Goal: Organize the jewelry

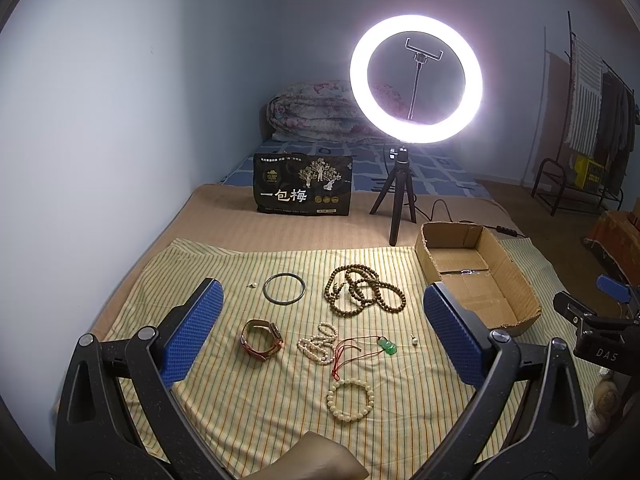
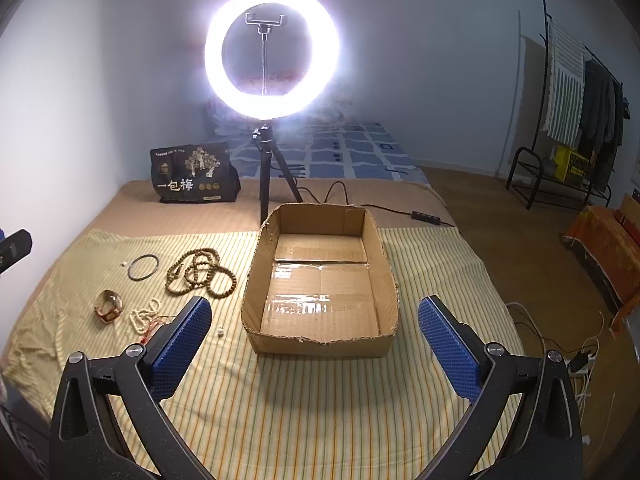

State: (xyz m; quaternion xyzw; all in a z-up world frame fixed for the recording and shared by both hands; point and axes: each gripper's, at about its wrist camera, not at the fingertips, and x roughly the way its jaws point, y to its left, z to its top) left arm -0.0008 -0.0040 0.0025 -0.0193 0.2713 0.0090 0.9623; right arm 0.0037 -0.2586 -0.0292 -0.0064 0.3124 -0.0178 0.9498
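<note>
Jewelry lies on a striped cloth (image 1: pixel 248 408): a dark bangle (image 1: pixel 284 289), a long brown bead necklace (image 1: pixel 364 290), a leather watch (image 1: pixel 262 339), a pearl strand (image 1: pixel 318 344), a green pendant on red cord (image 1: pixel 387 346), a cream bead bracelet (image 1: pixel 351 400) and two small pearl pieces (image 1: pixel 415 339). My left gripper (image 1: pixel 322 312) is open above them, empty. My right gripper (image 2: pixel 314 328) is open and empty, in front of an empty cardboard box (image 2: pixel 390 280). The box also shows in the left wrist view (image 1: pixel 516 276).
A lit ring light on a tripod (image 1: pixel 416 80) and a black snack bag (image 1: pixel 303 184) stand behind the cloth. Its cable and switch (image 2: pixel 426 216) run right. A clothes rack (image 2: pixel 576 120) stands far right, past the bed edge.
</note>
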